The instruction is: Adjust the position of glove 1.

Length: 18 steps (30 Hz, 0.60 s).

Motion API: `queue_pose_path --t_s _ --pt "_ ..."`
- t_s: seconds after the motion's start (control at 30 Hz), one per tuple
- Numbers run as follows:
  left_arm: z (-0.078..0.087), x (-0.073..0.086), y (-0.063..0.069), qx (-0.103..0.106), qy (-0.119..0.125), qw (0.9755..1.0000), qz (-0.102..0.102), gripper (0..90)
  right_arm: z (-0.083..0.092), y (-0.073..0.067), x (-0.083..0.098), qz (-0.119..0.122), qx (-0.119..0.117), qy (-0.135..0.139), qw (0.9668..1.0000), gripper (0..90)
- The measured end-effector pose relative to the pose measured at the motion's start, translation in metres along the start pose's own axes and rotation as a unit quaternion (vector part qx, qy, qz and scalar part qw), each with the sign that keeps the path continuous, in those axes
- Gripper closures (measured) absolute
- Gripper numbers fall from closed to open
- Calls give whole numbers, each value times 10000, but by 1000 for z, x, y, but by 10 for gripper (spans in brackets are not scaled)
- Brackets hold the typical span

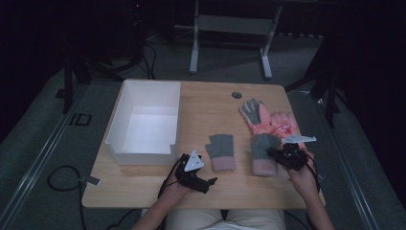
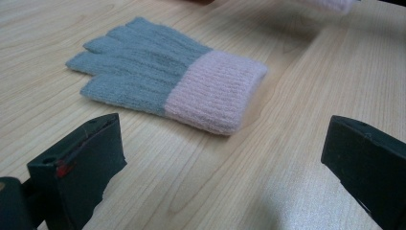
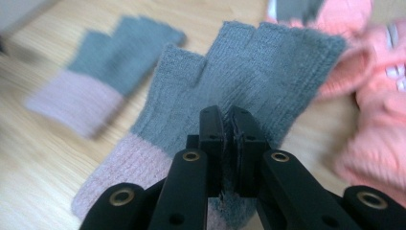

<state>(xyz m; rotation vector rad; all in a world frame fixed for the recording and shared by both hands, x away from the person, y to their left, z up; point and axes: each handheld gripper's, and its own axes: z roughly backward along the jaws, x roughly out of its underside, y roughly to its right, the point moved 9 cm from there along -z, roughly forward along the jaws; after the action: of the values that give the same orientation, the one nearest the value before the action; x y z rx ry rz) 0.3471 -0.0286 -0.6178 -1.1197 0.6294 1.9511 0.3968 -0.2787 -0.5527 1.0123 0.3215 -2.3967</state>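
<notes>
While the left gripper (image 1: 207, 181) rests wide open on the surface (image 1: 143, 182), the right gripper (image 3: 229, 125) pinches a grey-and-pink fingerless glove (image 3: 249, 72), jaws clamped tight on its knit.

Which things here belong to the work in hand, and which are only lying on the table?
In use: the right gripper, shut on a grey glove with a pink cuff; its twin glove; probably the white box.

Lying about: the orange gloves; the open left gripper, idle.
</notes>
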Motion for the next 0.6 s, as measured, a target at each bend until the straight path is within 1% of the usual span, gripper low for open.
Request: queue_pose_path --t_s 0.13,0.2,0.23,0.27,0.3,0.4,0.47,0.6 --pt "0 0 1 3 -12 10000 -49 5 5 -8 -22 164 -22 145 9998 850" --pt "0 0 1 13 18 10000 -27 5 6 -12 -34 155 -102 240 9995 850" --pt "0 0 1 13 18 10000 -27 5 6 -12 -34 155 -102 240 9995 850" --pt "0 0 1 16 20 10000 -25 5 6 -15 -40 158 -115 287 9994 850" --pt "0 0 1 18 18 10000 -17 5 5 -22 -50 177 -189 350 9991 850" --pt "0 0 2 9 21 10000 -64 5 1 -35 -64 255 -312 437 9982 850" --pt "0 0 2 13 -7 9999 -100 5 -5 -44 -70 294 -386 436 9979 850" --pt "0 0 2 13 3 9999 -106 5 -17 -65 -78 367 -669 435 9961 849"
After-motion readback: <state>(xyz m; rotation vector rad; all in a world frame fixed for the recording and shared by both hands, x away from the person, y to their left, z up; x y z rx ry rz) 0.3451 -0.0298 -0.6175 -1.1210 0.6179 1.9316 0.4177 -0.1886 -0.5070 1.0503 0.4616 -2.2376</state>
